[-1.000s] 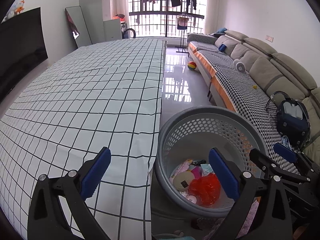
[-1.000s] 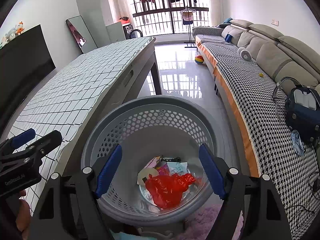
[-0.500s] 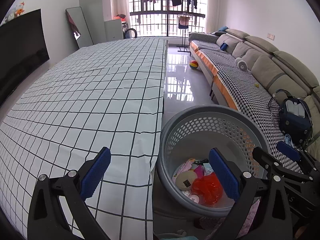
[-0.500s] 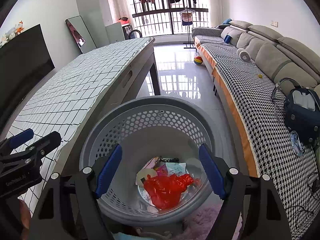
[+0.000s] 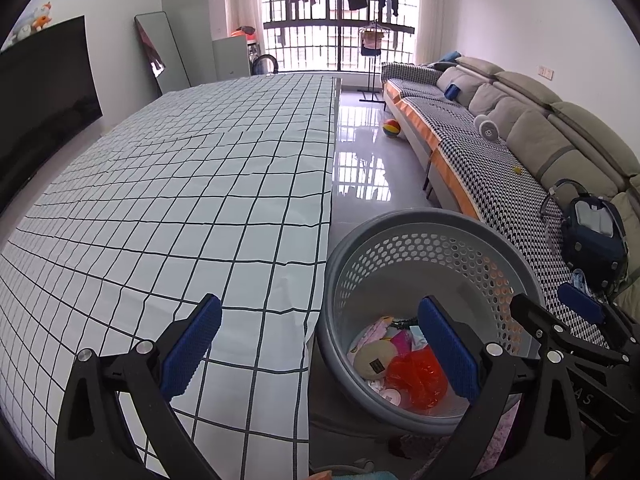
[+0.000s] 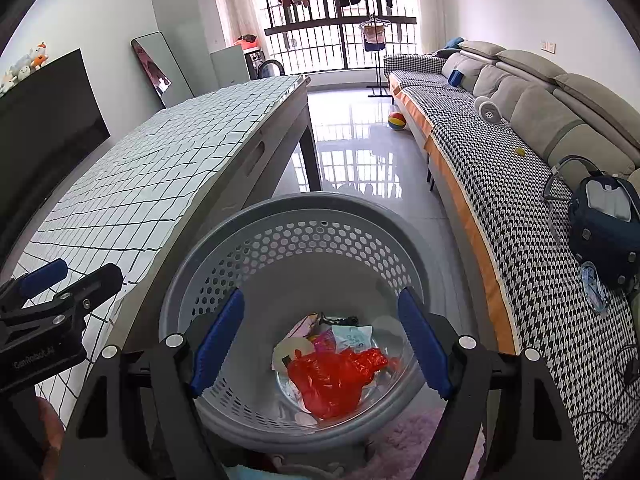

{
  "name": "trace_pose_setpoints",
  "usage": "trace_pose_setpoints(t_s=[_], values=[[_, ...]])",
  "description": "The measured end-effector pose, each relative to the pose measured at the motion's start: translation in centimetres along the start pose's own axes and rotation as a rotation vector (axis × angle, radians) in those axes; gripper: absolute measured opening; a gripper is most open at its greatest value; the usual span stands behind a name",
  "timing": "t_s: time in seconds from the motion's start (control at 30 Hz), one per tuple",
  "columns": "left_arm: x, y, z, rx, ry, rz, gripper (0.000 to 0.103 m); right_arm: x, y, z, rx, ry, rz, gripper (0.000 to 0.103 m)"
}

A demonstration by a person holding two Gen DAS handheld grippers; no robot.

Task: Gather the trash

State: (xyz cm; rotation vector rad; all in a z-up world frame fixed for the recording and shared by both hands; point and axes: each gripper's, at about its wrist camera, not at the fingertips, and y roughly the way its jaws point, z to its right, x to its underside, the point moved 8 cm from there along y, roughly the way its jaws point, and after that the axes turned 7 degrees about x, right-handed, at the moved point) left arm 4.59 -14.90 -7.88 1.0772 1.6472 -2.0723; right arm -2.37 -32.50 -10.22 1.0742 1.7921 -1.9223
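Both tools are spread wide with nothing in them. The right tool [image 6: 320, 340] hangs right over the grey basket [image 6: 296, 216], where the trash sits at the bottom: red plastic bag [image 6: 336, 372] on top of some wrappers. The left tool [image 5: 320, 348] straddles the counter [image 5: 180, 200] edge, basket just off to its right. The checkered counter looks bare, so probably nothing left to grab. Sofa [image 6: 520, 184] side has open floor.

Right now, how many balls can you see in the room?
2. A striped ball lies on the floor beside the sofa; a tiny yellow ball sits on the sofa seat. More may be hidden under the table.
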Motion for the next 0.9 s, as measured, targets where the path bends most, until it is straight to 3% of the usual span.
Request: trace_pose_setpoints(t_s=[0.9], values=[[0.31, 0.02, 0.18, 0.007, -0.004, -0.008, 0.097, 0.34, 0.11, -0.22, -0.002, 0.004, -0.001, 0.076]])
